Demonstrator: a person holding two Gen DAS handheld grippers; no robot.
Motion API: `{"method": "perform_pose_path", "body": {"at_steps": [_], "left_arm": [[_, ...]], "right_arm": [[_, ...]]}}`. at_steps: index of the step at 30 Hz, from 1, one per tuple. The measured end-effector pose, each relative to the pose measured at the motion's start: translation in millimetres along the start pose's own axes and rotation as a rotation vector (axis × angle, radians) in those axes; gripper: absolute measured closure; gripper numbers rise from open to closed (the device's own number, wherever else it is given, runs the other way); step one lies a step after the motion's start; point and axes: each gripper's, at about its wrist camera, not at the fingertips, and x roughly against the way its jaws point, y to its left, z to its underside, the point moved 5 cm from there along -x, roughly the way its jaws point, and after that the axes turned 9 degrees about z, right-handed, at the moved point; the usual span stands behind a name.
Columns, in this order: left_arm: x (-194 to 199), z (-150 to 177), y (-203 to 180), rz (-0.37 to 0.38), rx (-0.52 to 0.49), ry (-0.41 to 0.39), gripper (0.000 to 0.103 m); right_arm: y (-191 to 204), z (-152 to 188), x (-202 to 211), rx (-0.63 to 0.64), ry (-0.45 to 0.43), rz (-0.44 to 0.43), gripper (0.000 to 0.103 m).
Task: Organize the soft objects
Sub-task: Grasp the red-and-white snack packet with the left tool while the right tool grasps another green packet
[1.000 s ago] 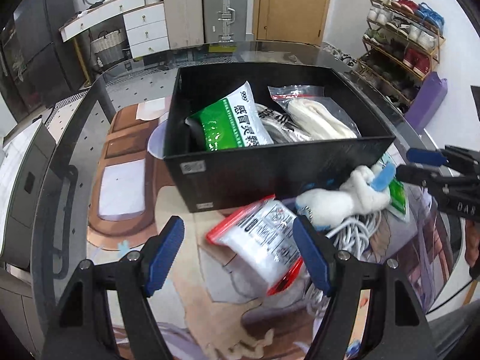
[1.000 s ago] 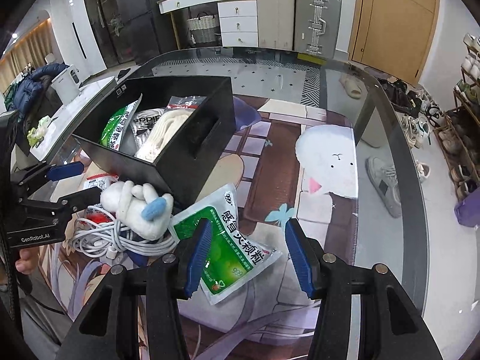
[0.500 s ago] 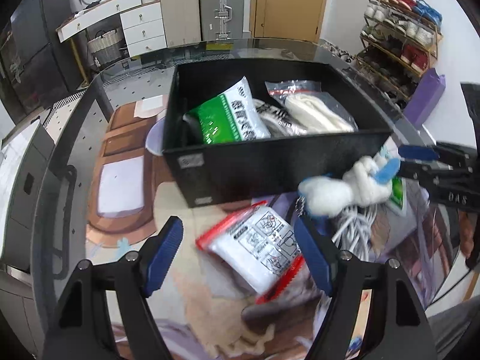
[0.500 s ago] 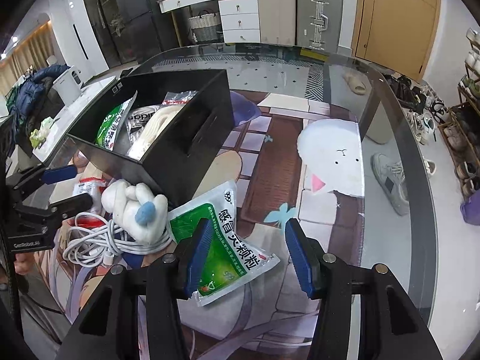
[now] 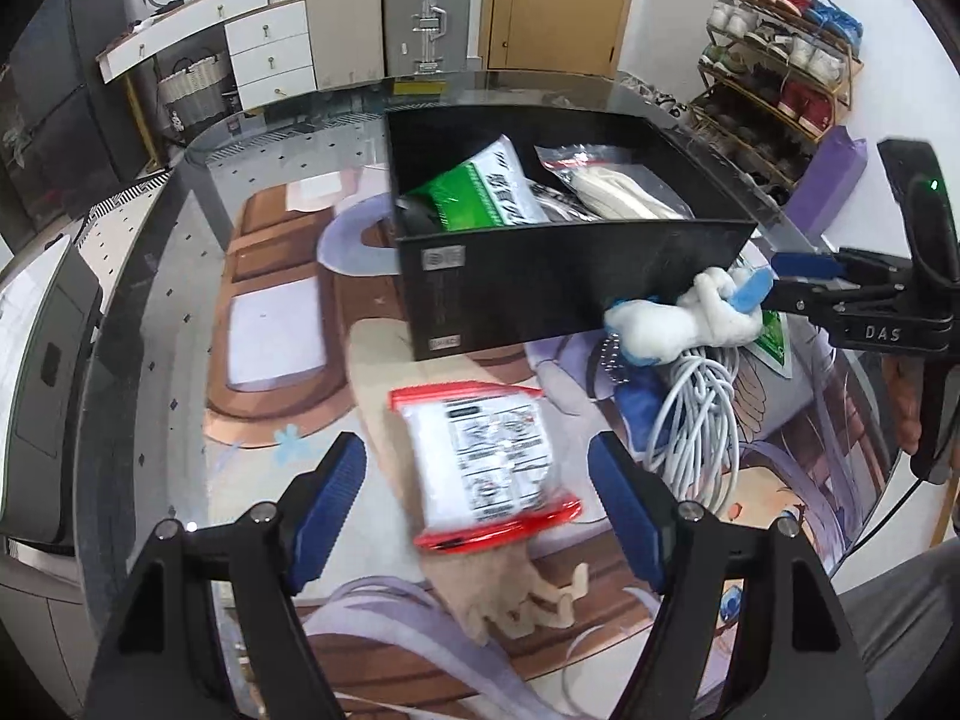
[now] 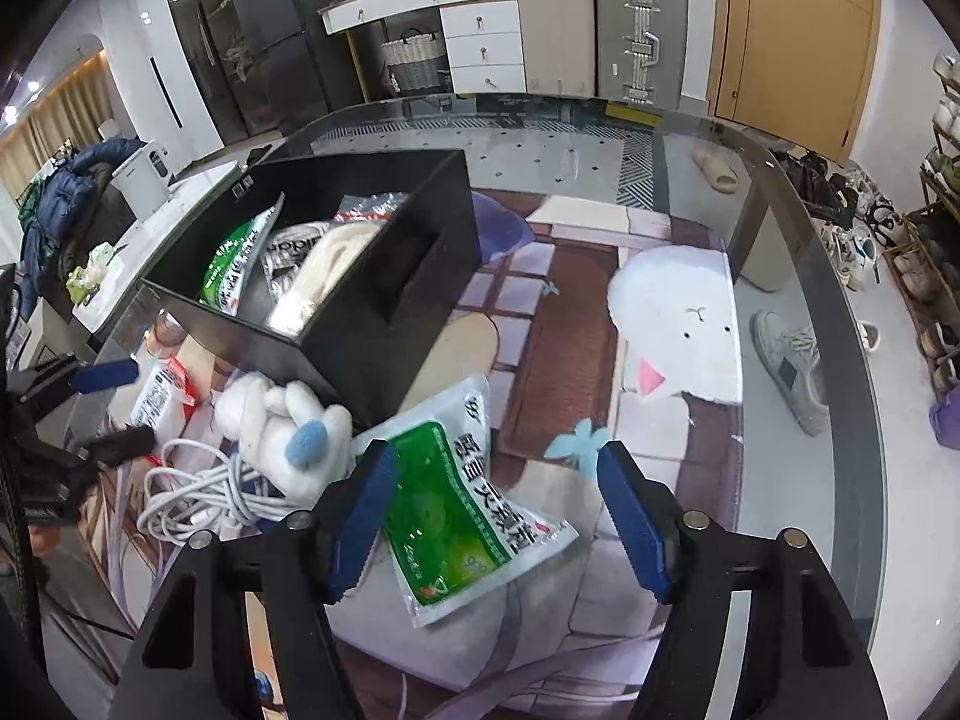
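A black box (image 5: 576, 294) (image 6: 384, 294) on the table holds a green packet (image 5: 486, 192), a bag of white material (image 5: 618, 192) and other packs. My left gripper (image 5: 477, 507) is open around a red-edged white pouch (image 5: 480, 468) lying on the table; the same pouch shows in the right wrist view (image 6: 162, 390). My right gripper (image 6: 498, 510) is open over a green packet (image 6: 462, 504) lying flat. A white plush toy with blue patches (image 5: 684, 318) (image 6: 282, 426) lies on a coil of white cable (image 5: 690, 414) (image 6: 198, 498) by the box corner.
The glass table (image 6: 798, 312) lies over a printed cartoon mat. Its rounded edge runs close on the right of the right wrist view. Beyond stand suitcases (image 5: 384, 12), a white drawer unit (image 5: 270, 42) and a shoe rack (image 5: 774, 54).
My left gripper has shifted left and forward, so the red-edged pouch now lies between its fingers. My right gripper has come closer to the green packet. Both stay open.
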Motion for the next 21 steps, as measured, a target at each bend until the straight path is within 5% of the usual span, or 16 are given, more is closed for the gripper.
{"method": "perform_pose_path", "body": {"at_steps": [7, 10, 21], "left_arm": [[-23.5, -3.1, -1.4, -0.04, -0.009, 0.043, 0.028], [-22.8, -1.8, 0.4, -0.053, -0.012, 0.049, 0.055], [-17.7, 1.0, -9.1, -0.014, -0.022, 0.065, 0.056]], "right_arm": [[7.5, 2.9, -5.1, 0.051, 0.0, -0.017, 0.031], [14.7, 7.4, -6.3, 0.102, -0.001, -0.043, 0.027], [25.3, 16.7, -15.9, 0.193, 0.027, 0.01, 0.022]]}}
